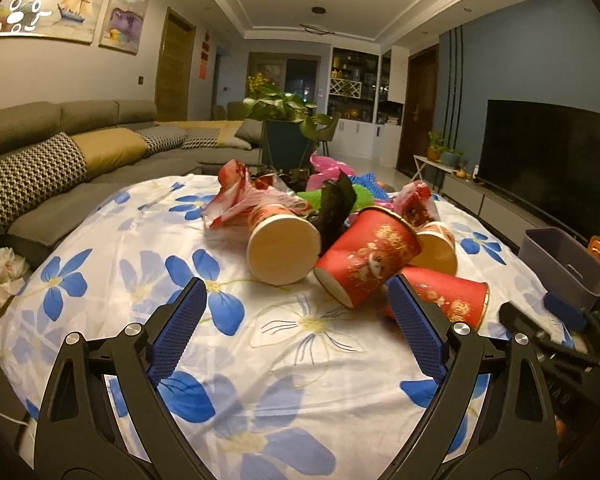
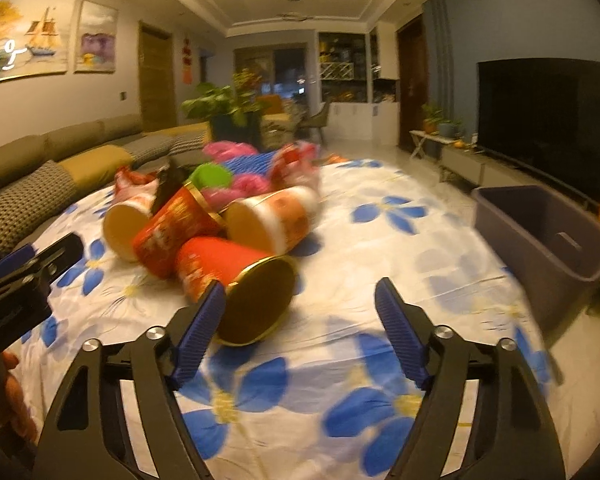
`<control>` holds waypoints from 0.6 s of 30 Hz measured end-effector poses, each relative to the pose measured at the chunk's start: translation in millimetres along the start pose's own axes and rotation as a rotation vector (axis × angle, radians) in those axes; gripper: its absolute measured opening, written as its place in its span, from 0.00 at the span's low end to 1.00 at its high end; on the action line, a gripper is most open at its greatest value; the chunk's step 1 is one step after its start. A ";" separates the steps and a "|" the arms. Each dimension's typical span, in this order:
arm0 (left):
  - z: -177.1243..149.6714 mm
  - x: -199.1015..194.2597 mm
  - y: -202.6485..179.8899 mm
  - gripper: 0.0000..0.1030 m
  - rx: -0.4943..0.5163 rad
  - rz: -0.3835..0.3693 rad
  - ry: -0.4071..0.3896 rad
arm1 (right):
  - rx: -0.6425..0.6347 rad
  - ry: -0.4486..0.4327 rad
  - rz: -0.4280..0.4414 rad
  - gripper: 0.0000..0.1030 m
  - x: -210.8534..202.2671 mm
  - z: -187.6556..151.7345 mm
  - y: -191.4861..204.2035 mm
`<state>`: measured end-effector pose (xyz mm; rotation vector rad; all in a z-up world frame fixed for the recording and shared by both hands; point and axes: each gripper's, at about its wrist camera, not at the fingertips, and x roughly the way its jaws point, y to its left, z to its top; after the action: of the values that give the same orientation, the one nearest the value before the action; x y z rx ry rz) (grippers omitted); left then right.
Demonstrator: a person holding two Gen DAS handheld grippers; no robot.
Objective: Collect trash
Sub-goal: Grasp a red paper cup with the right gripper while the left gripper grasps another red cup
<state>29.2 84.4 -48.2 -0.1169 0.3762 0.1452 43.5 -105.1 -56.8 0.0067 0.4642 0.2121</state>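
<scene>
Four paper cups point(image 1: 366, 258) lie tipped in a litter heap on our flower-clothed surface point(image 1: 140, 264), with the grey bin point(image 2: 540, 232) at its right edge, while our left gripper point(image 1: 296, 312) and right gripper point(image 2: 300, 308) hover with fingers spread, empty.

- Four paper cups lie on their sides beside the grey bin point(image 1: 564, 268): two red point(image 1: 366, 258) point(image 1: 448, 296), two with cream bases point(image 1: 282, 246) point(image 1: 438, 246).
- One grey bin.
- Two grippers: left point(image 1: 296, 300), right point(image 2: 300, 304).
- Several crumpled wrappers point(image 1: 240, 196) beyond the cups, count unclear.
</scene>
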 end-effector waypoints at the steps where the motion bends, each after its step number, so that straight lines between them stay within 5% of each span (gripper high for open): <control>1: -0.7 1.8 2.4 0.88 -0.004 0.000 0.000 | -0.004 0.007 0.012 0.68 3.6 -1.3 3.6; 18: 1.0 27.1 9.7 0.74 -0.031 -0.046 0.043 | -0.025 0.041 0.212 0.05 31.6 -12.4 30.8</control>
<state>53.0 97.3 -58.2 -0.1597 0.4141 0.1028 59.4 -69.0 -80.2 0.0271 0.5019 0.4272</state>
